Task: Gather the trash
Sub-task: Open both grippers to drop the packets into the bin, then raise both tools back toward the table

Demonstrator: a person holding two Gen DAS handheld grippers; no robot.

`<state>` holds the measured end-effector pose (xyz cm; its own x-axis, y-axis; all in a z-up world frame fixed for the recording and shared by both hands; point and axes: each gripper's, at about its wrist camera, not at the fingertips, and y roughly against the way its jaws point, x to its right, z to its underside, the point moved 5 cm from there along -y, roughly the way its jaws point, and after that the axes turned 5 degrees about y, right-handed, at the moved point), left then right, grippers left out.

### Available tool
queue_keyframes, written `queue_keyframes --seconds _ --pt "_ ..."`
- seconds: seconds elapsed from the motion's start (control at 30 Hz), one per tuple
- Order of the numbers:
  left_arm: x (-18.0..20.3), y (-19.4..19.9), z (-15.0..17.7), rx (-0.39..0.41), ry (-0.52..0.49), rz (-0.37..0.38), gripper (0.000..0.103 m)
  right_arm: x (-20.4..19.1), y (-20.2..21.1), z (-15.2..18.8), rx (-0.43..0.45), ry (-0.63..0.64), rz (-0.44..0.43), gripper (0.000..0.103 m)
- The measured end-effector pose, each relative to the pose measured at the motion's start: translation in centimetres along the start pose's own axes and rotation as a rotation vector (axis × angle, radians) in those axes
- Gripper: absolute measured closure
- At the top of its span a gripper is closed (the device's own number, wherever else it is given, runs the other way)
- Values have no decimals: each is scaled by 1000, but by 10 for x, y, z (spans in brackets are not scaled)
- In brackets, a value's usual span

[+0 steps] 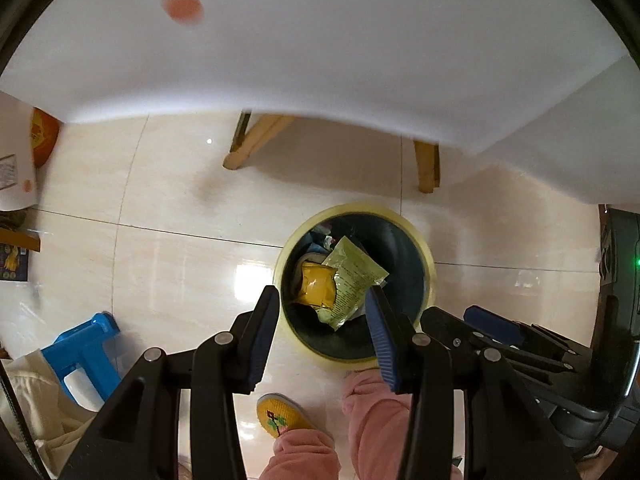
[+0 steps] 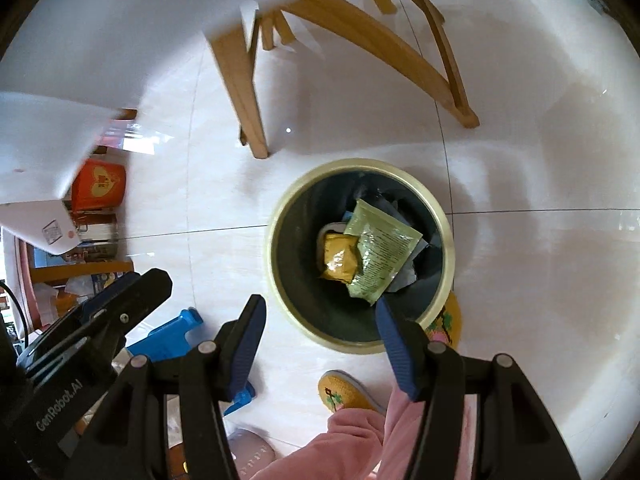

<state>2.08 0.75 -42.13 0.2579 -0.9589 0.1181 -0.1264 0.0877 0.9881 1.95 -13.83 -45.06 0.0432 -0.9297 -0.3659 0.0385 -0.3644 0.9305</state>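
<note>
A round bin with a pale yellow rim stands on the tiled floor below both grippers. Inside lie a yellow packet, a green printed packet and darker scraps. My left gripper hangs over the bin's near-left edge, open, with nothing between its blue pads. My right gripper hovers above the bin's near rim, jaws wide apart and empty. Each gripper shows in the other's view: the right gripper and the left gripper.
A white table top with a red spot overhangs the floor on wooden legs. A blue stool stands left. The person's yellow slippers and pink trouser legs are beside the bin. An orange box sits far left.
</note>
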Motion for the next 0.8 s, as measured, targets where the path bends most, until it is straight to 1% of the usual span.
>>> queue_keyframes --seconds 0.1,0.2,0.37,0.5,0.63,0.7,0.8 --pt "1 30 1 17 -9 9 60 -12 24 4 21 5 0 45" --pt "4 69 2 49 -34 24 60 -27 53 7 56 6 0 45" --pt "10 127 1 89 -78 39 59 -52 110 12 130 11 18 45" --pt "15 180 -2 135 -125 45 58 -70 153 15 188 6 35 45" --pt "20 240 -9 204 -176 57 55 -91 197 22 244 16 44 45" --pt "20 268 -12 249 -200 58 49 -102 220 25 280 31 48 45" --pt "22 312 -19 315 -237 62 47 -118 257 28 342 60 57 45"
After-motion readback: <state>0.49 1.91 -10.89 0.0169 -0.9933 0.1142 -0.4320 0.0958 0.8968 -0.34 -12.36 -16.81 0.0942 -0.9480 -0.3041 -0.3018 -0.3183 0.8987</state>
